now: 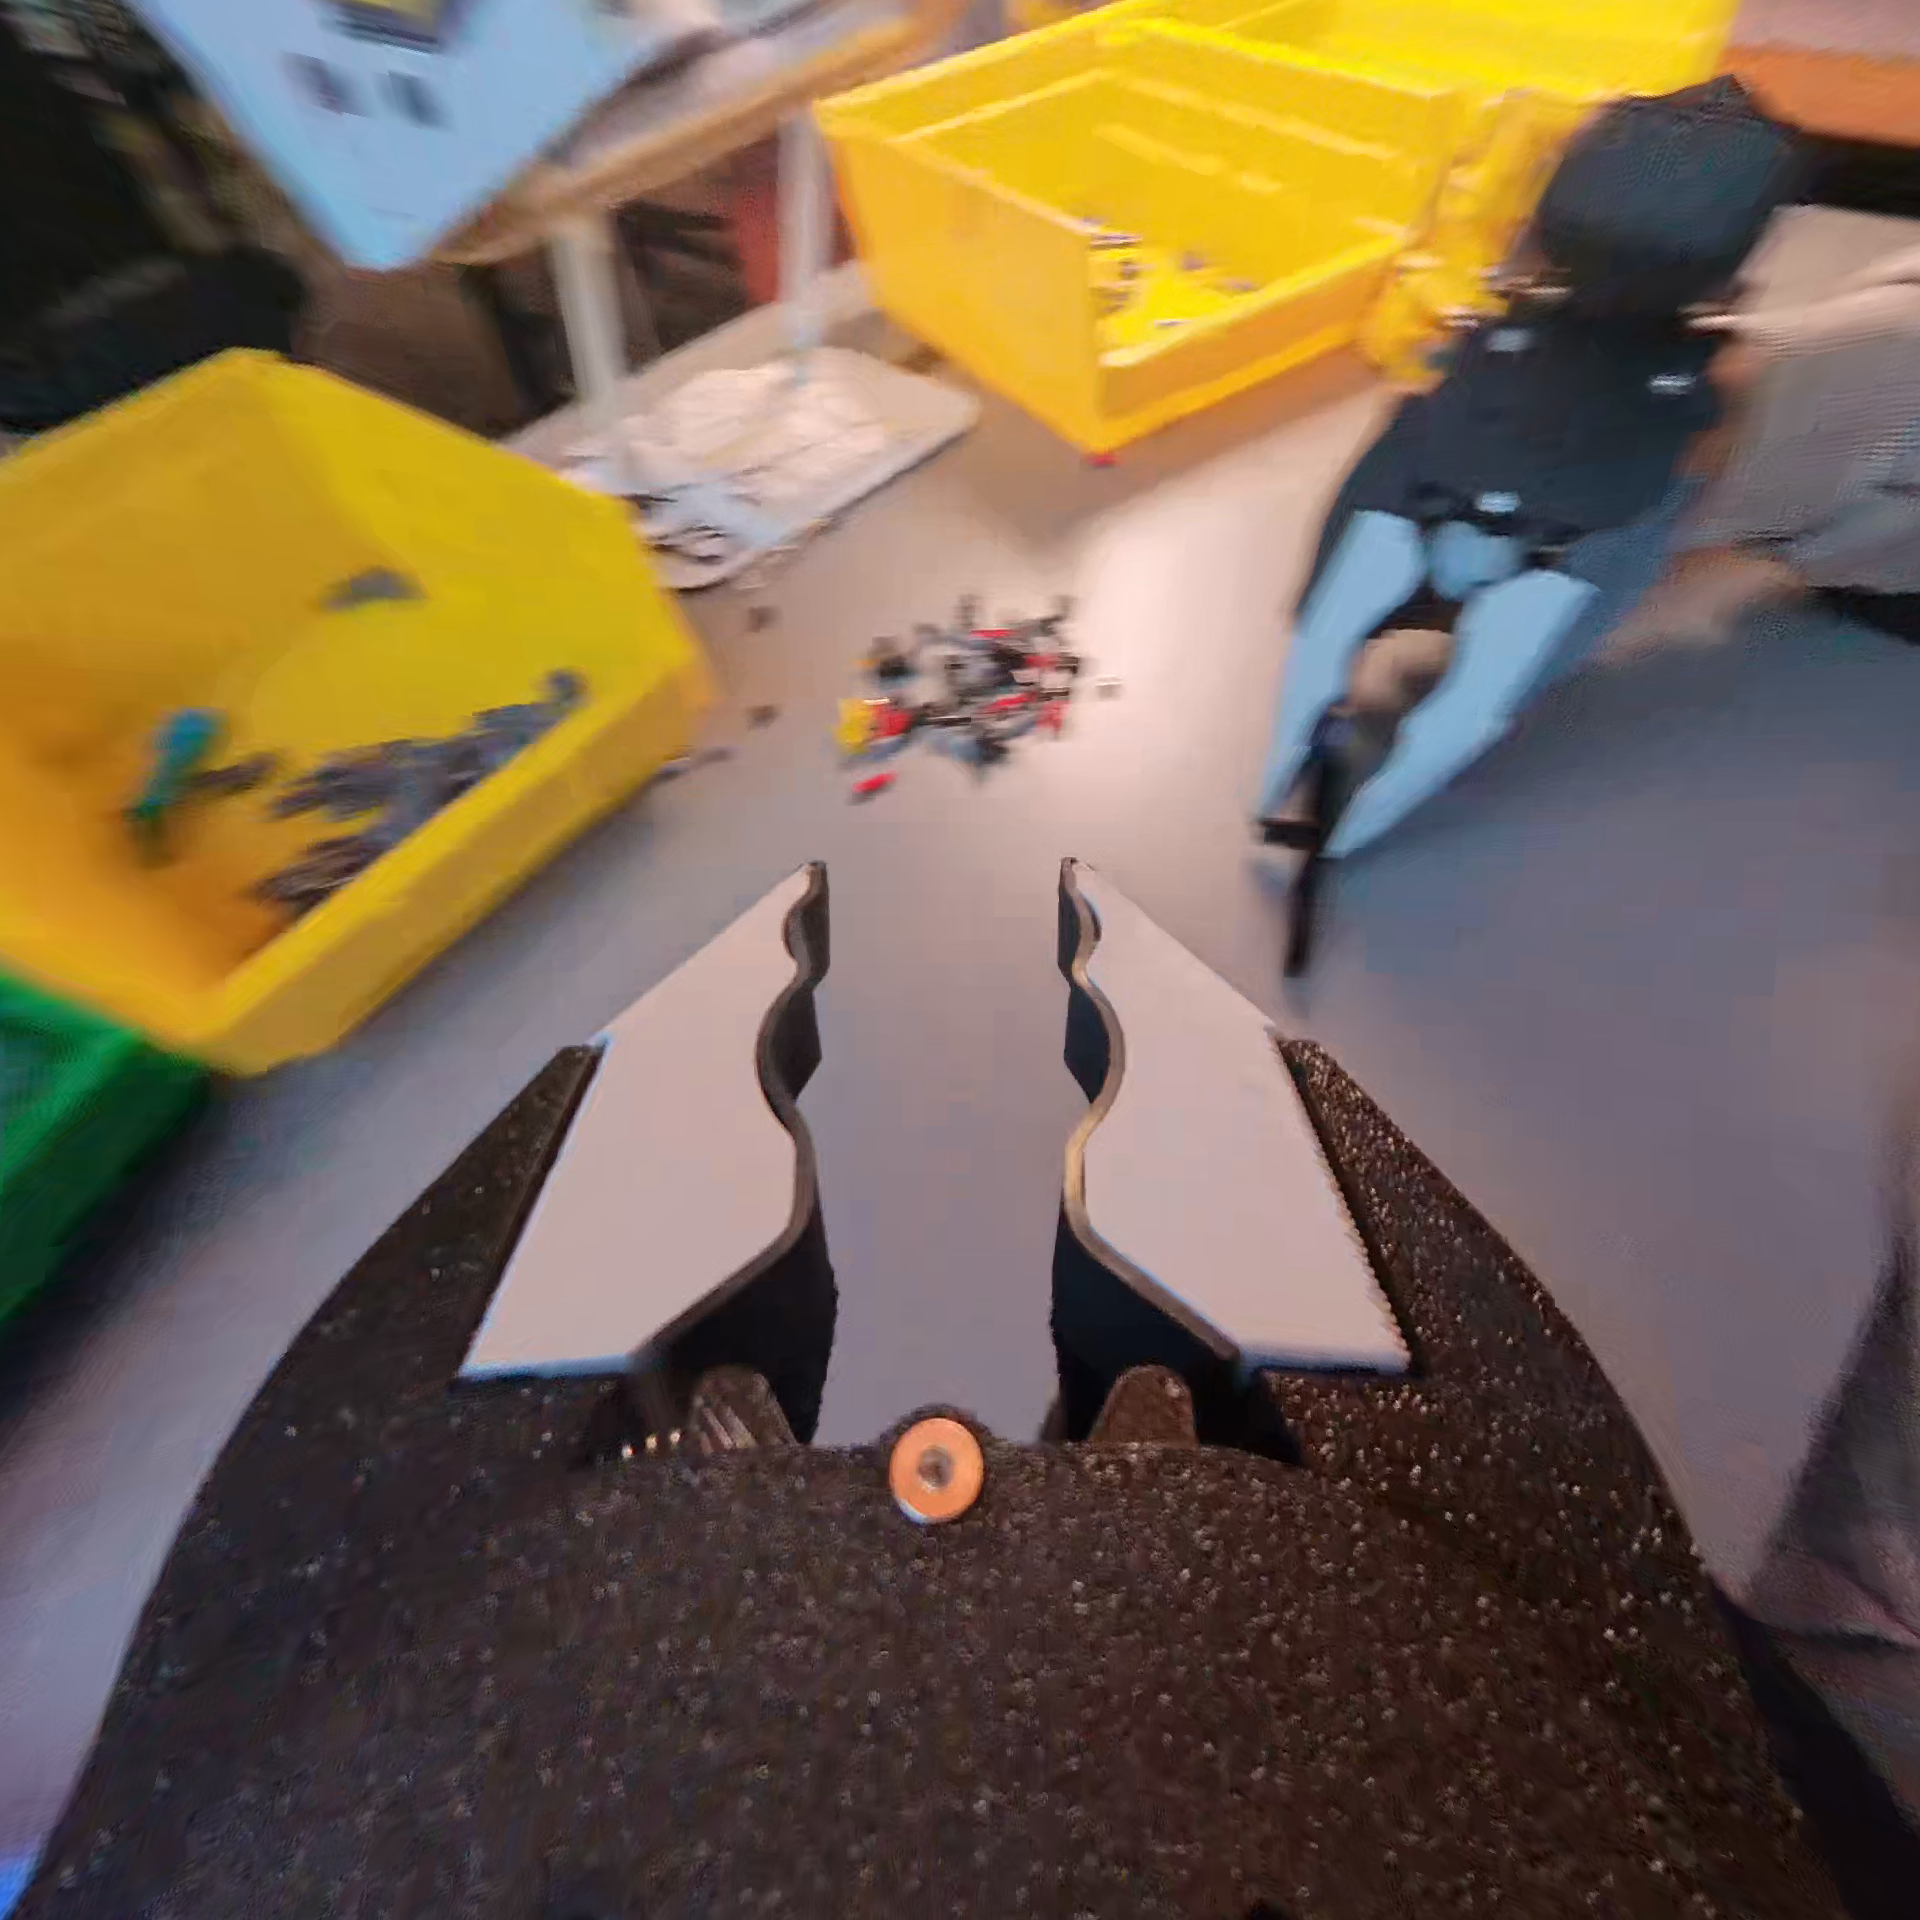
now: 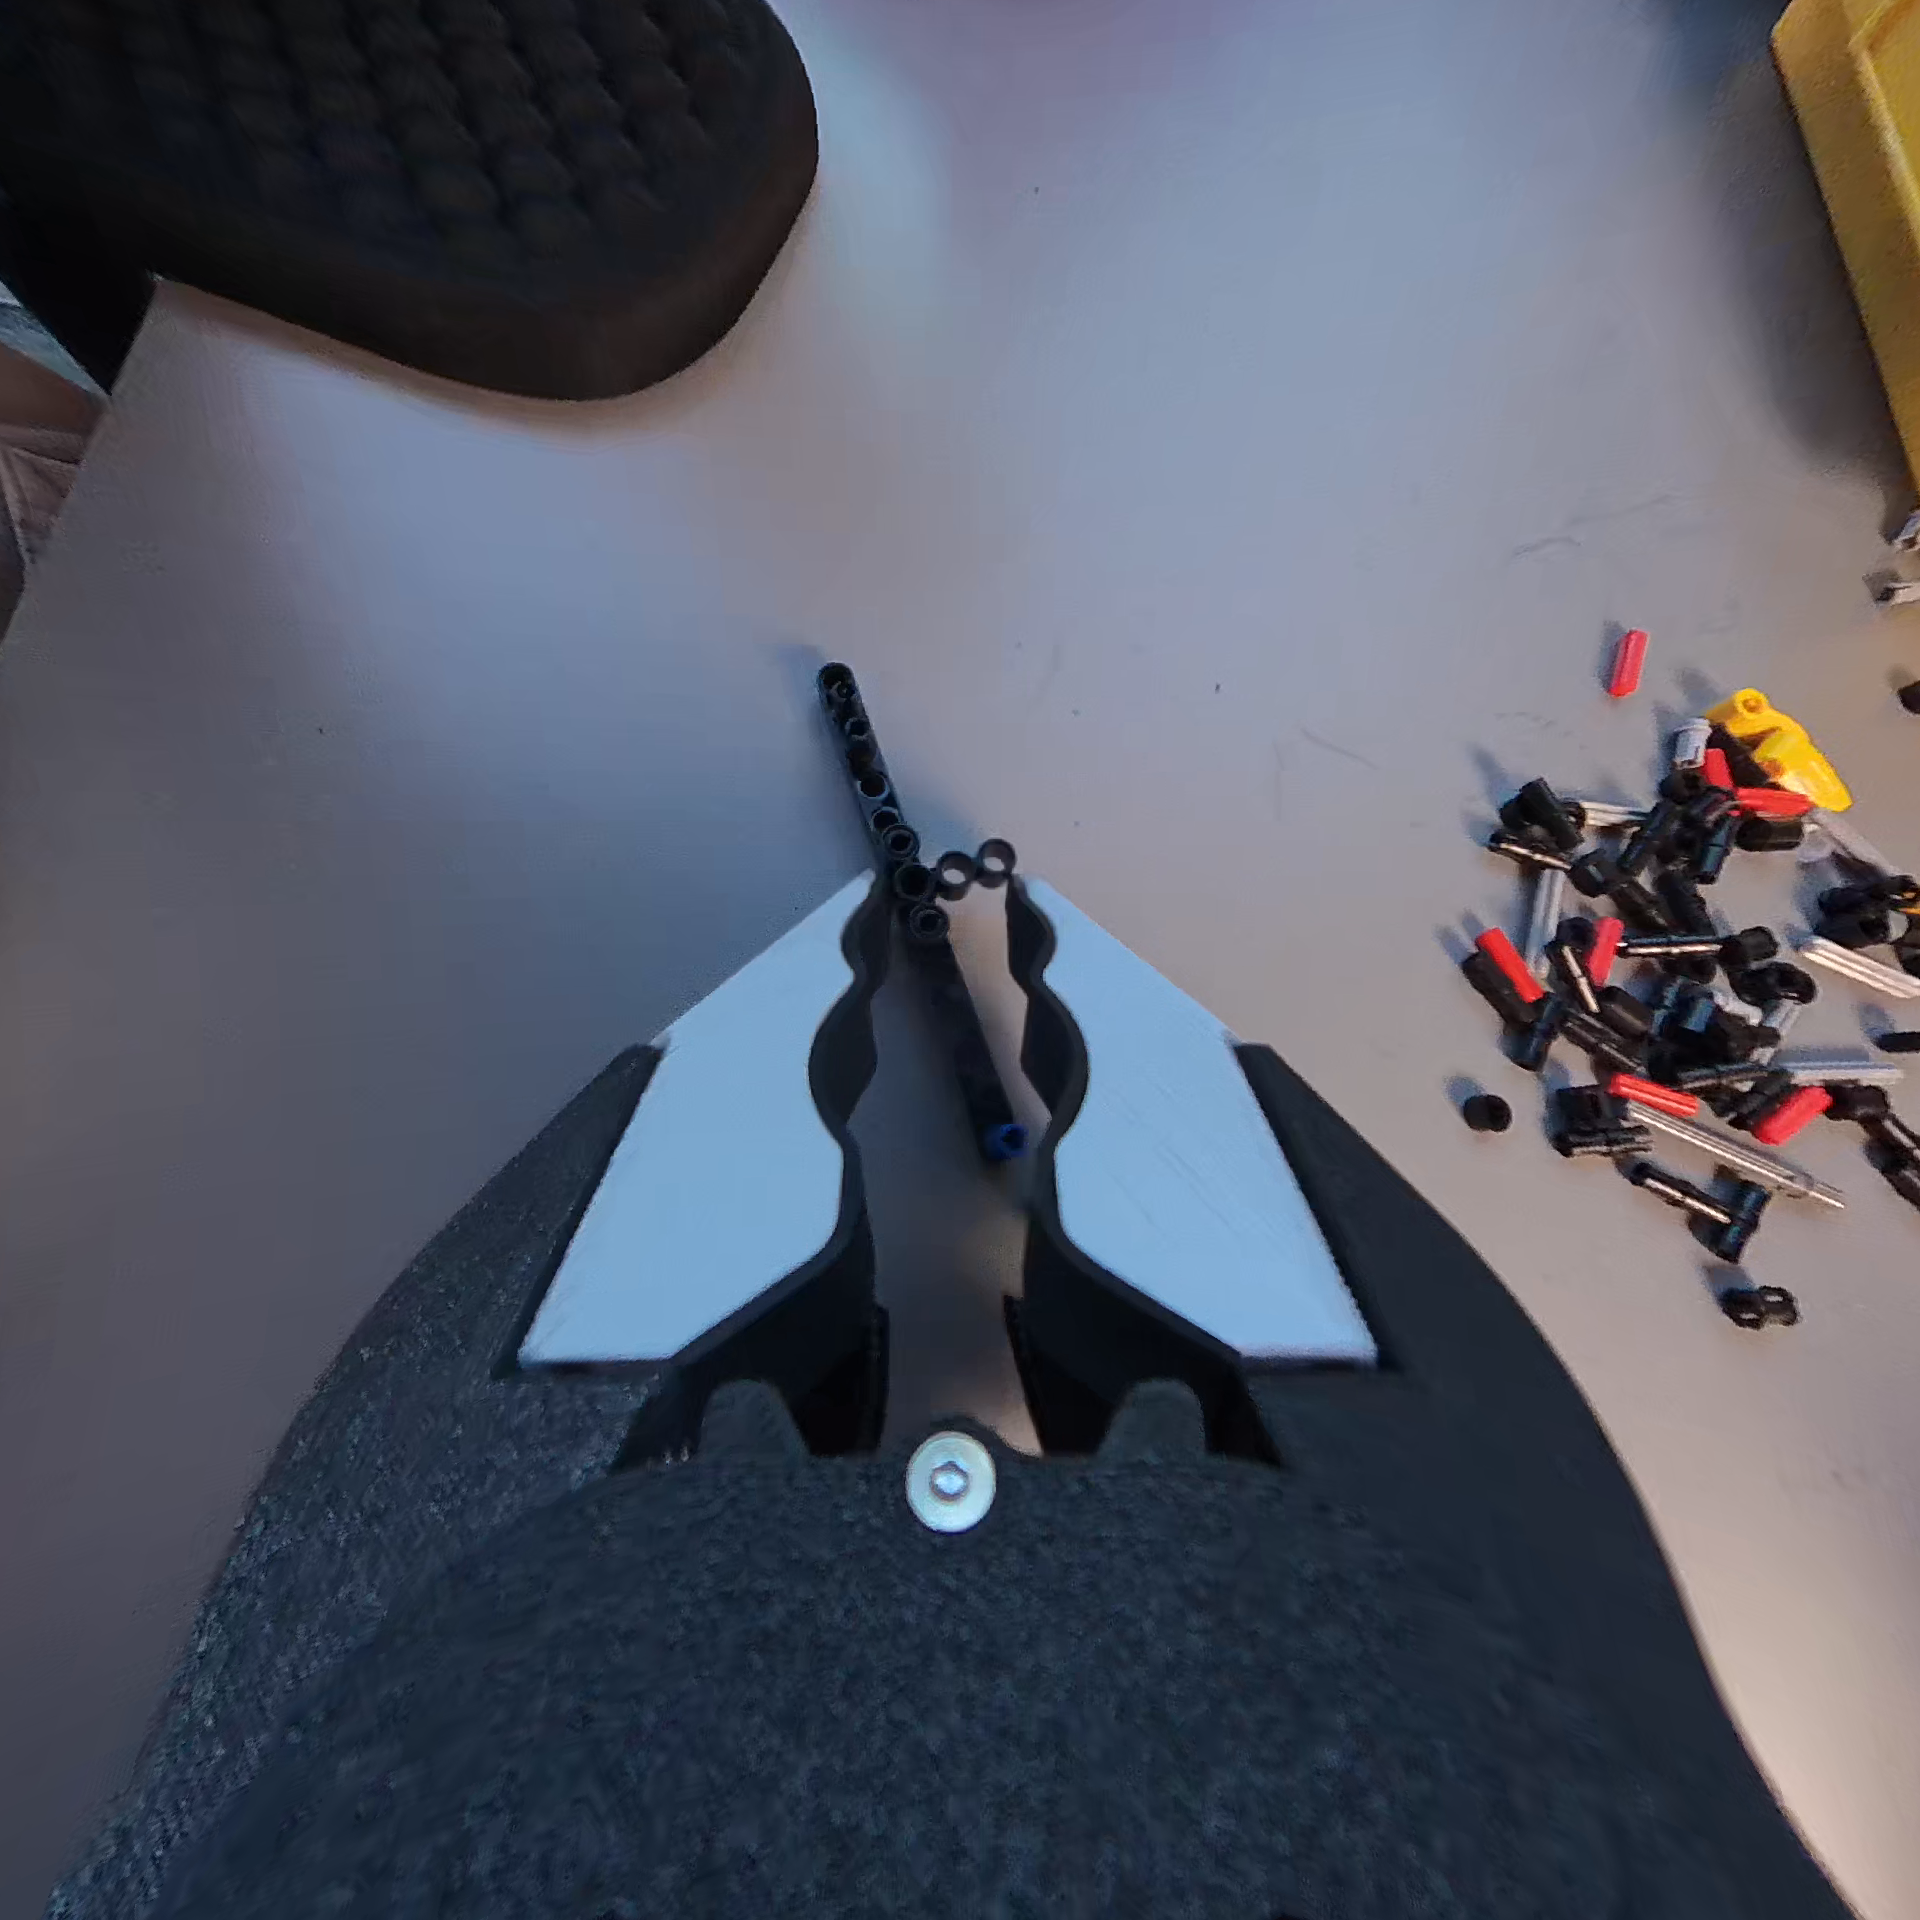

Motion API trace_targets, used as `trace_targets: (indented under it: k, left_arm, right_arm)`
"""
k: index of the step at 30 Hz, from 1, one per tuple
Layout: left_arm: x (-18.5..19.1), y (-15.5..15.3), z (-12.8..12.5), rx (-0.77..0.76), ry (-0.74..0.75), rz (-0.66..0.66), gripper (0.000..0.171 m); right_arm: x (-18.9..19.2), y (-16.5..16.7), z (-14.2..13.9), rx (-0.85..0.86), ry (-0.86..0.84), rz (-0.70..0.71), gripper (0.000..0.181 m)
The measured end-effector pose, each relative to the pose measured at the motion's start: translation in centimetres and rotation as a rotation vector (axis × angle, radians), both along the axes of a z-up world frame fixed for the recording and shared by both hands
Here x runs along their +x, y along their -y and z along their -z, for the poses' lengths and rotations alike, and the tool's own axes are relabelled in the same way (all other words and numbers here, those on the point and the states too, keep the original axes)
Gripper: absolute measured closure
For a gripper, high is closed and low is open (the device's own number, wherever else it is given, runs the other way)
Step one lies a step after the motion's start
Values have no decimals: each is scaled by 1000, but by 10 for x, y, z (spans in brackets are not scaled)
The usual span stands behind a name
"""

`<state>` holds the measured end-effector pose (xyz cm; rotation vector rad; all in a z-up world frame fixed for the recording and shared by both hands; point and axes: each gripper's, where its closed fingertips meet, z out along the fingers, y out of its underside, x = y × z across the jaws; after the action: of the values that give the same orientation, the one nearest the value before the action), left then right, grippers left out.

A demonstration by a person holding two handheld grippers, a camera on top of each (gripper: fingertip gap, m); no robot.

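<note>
- the right claw [image 2: 940, 883] sits low over the grey table [image 2: 520, 727], jaws apart and gripping nothing. a black beam [image 2: 883, 821] with a row of holes lies in the gap between its fingers, running from deep between the pads out past the tips and angling off to the left.
- a short black link [image 2: 971, 864] branches from the beam toward the right fingertip, and a small blue pin [image 2: 1004, 1140] sits at the beam's near end, just beside the right pad.
- risk, as i judge it: the beam lies askew in the gap, so a squeeze could catch the link first and twist or flick the beam out.
- the pads are wavy, so a thin beam could settle into a hollow and tilt.
- the parts pile [image 2: 1704, 987] lies to the right of this claw, well apart. a sideways sweep could scatter it.
- a black cushion [image 2: 395, 177] lies ahead and to the left.
- the left claw [image 1: 943, 868] hangs above the table, jaws apart and empty. the same pile [image 1: 966, 681] lies ahead of it.
- a yellow bin [image 1: 312, 675] with dark parts sits to its left, and another bin [image 1: 1122, 239] is far ahead.
- this view is blurred, which suggests motion. the right claw [image 1: 1314, 831] is ahead on its right, so a clash is possible.
</note>
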<state>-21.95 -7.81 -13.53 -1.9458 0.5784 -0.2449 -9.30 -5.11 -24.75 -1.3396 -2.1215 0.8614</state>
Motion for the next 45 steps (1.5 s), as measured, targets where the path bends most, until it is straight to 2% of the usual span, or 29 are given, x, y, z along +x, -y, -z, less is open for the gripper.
trace_targets:
  k: [3,7,10,13,15,17,20,24,27,30,34,45]
  left_arm:
    - [61,-5,29,-84,53,251,126]
    - [109,-12,56,-175,67,425,125]
    - [137,-22,46,-126,103,485,131]
    - [154,-37,22,-6,130,498,146]
    - [161,-44,4,74,140,510,158]
    - [165,-47,-5,103,132,538,160]
    - [171,-48,-2,91,105,588,164]
    - [179,-44,12,53,104,645,164]
    - [184,-39,22,32,96,676,164]
    - [184,-36,29,22,85,691,164]
    - [183,-32,25,38,157,709,165]
    - [180,-37,1,107,376,671,164]
  right_arm:
    - [2,-3,-10,-44,-59,22,172]
    - [12,-14,-31,-138,-170,90,172]
    - [16,-21,-61,-251,-314,160,172]
    - [19,-22,-96,-354,-460,182,172]
    - [23,-22,-112,-400,-522,190,172]
    - [27,-26,-122,-403,-573,202,172]
    - [36,-27,-121,-361,-564,177,170]
    - [43,-31,-109,-197,-518,157,153]
    - [45,-21,-100,-180,-464,97,152]
    - [45,-16,-92,-204,-438,72,154]
    - [43,-12,-94,-280,-450,58,154]
    - [40,-19,-116,-571,-578,102,159]
